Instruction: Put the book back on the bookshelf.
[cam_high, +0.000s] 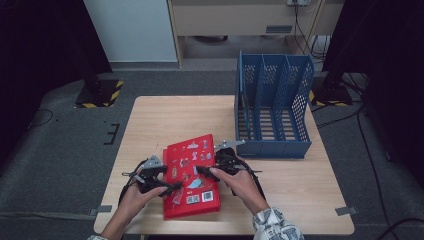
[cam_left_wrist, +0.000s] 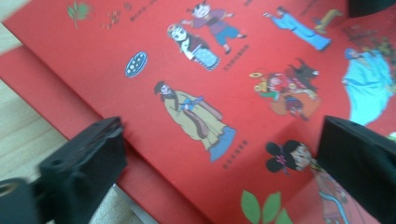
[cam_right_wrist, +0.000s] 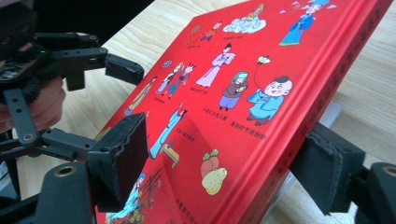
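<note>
Fingers of right gripper clamp the red book; left gripper wide open, book's far edge cropped

The book lies on the table, with the file rack behind it to the right.

light: even, table bright | surroundings: dark | close-ups: slightly blurred

On your desk, the blue file rack with 3 slots stands at the far right, and grey carpet surrounds the desk.
</note>
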